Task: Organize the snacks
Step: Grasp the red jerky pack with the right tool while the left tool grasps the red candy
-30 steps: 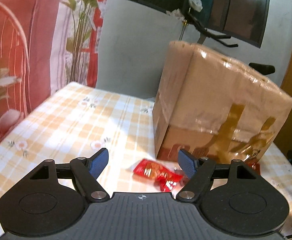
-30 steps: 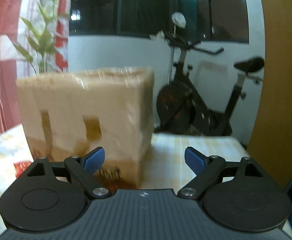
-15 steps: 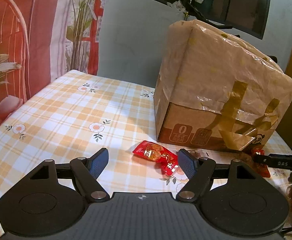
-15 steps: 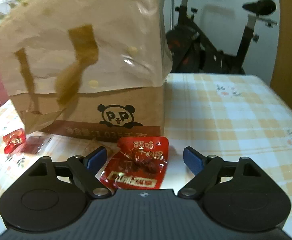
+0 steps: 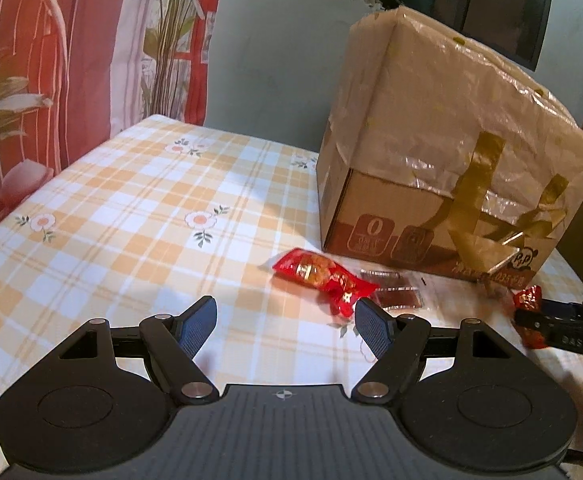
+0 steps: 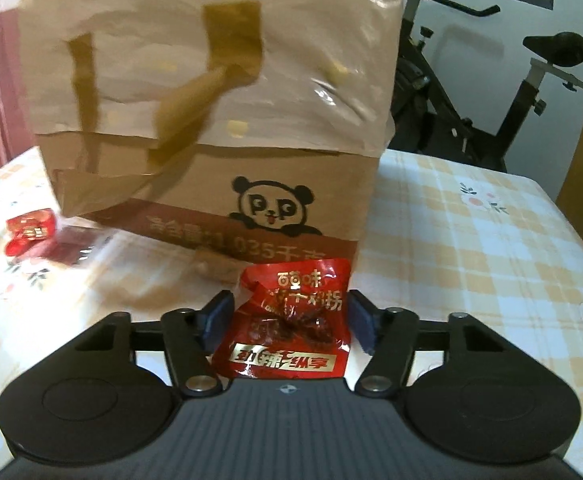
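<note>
A red snack packet (image 6: pixel 291 326) lies on the checked tablecloth between the blue pads of my right gripper (image 6: pixel 289 320), whose jaws stand close on either side of it but still open. The same packet shows at the right of the left wrist view (image 5: pixel 528 300), with the right gripper (image 5: pixel 563 326) around it. A second red snack packet (image 5: pixel 319 274) lies in front of the box, just beyond my left gripper (image 5: pixel 285 326), which is open and empty. It also shows in the right wrist view (image 6: pixel 29 234).
A large cardboard box (image 5: pixel 443 152) wrapped in plastic and tape stands on the table, with a panda print (image 6: pixel 271 208). A clear wrapper (image 5: pixel 391 290) lies by the second packet. An exercise bike (image 6: pixel 491 92) stands behind the table. Plants (image 5: pixel 167 40) are at the left.
My right gripper has dropped down to the table and moved forward so the red packet sits between its jaws, which have narrowed. My left gripper has tilted down toward the table.
</note>
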### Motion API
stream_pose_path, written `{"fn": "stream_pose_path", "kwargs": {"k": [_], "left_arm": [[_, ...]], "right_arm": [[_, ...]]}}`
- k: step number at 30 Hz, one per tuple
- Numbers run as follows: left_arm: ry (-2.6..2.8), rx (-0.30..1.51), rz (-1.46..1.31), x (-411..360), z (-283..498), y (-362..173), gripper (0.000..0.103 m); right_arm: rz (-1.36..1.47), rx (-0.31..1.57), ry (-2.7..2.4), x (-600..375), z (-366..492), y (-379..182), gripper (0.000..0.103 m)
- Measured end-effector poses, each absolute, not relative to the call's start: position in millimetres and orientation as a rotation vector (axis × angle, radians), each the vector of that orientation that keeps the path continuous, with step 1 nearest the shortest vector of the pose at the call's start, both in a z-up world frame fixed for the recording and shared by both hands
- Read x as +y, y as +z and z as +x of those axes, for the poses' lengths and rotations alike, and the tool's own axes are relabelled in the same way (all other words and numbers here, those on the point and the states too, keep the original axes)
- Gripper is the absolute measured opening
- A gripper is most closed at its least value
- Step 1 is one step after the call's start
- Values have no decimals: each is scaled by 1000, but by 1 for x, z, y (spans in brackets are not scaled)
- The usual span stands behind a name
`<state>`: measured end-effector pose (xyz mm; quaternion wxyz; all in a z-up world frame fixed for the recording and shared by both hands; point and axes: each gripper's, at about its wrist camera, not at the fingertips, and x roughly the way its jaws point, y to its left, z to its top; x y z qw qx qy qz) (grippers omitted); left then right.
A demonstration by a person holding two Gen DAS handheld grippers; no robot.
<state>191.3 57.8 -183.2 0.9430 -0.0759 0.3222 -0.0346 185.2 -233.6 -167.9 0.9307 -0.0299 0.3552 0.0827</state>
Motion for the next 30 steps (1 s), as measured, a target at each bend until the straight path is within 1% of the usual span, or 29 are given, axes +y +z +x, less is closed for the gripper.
{"fn": "stream_pose_path", "kwargs": {"k": [5,11,17,19,21,24,27,30], "left_arm": [[-81,678,-142,53,191,-188,78],[-90,705,-165,47,200,-191,78],[-49,713,-219,35,227,-197,77],[-36,711,-208,28,238,-200,75],[-21,718,-196,22,248,-203,68],[5,733,-198,17,258,-208,60],[24,720,-166,11,260,-208,57],[32,712,-143,6,262,-209,57]], "right_arm": [[-24,707,188,-238,160,-164,56],[55,694,156,-251,161,-165,56],[25,679,174,-246,159,-165,56],[37,678,176,-248,160,-166,56],[56,679,176,-251,160,-166,56],[68,680,177,-253,161,-166,56],[67,680,184,-252,161,-166,56],[69,682,189,-252,162,-167,56]]}}
